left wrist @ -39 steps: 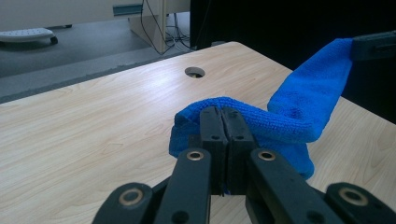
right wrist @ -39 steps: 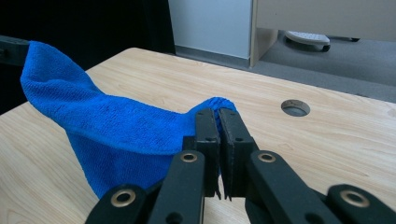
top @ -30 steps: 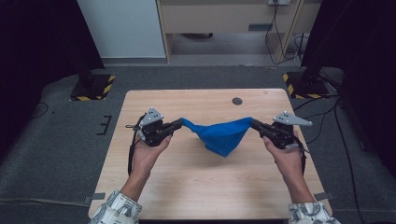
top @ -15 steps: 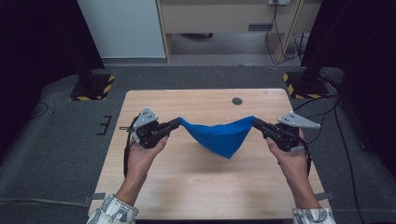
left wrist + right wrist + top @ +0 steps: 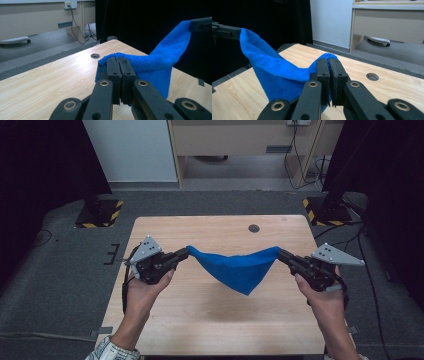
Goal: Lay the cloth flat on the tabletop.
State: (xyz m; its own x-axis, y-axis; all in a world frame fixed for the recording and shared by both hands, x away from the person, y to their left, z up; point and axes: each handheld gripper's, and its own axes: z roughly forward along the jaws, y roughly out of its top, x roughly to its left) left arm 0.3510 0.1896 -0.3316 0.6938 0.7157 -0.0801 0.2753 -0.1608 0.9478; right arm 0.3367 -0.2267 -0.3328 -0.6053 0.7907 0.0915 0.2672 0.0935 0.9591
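We are pinching the blue cloth (image 5: 235,270) between both clamped grippers, left gripper (image 5: 186,253) and right gripper (image 5: 280,255), sagging, seemingly clear of the table (image 5: 210,320).

Both grippers raised, jaws pressed together

Left gripper (image 5: 186,253) points inward toward the right gripper (image 5: 280,254); the two well apart, each in one hand, forearms below.

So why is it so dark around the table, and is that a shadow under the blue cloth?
In the high view, light falls on the table while the room's sides stay black; a soft, faint shadow lies on the wood below the hanging blue cloth. In the left gripper view the near linkage looks a bit blurry, the cloth sharper. In the right gripper view the dark backdrop shows no detail.
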